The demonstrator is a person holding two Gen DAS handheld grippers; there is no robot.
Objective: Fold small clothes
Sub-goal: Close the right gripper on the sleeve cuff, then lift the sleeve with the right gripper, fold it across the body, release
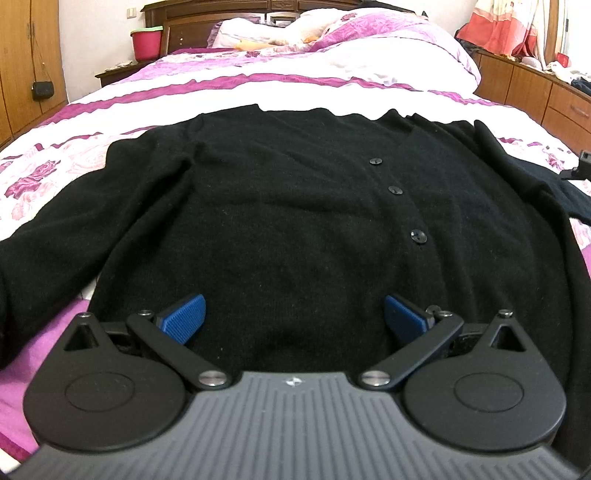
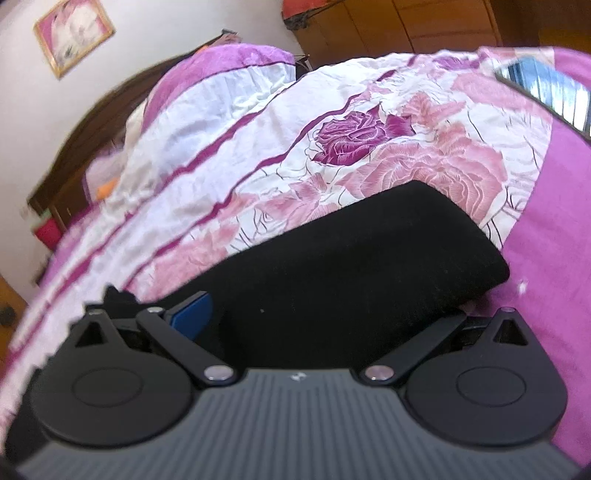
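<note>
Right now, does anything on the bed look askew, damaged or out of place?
Nothing looks damaged or spilled. The black cardigan lies flat and buttoned on the floral bedspread, sleeves spread outward and still unfolded. The left gripper hovers open over its hem. The right gripper is over one sleeve; that view is blurred.

A bed (image 1: pixel 303 92) in pink rose-print sheets carries a spread black cardigan (image 1: pixel 280 206) and, seemingly, pillows (image 1: pixel 295 29).
</note>
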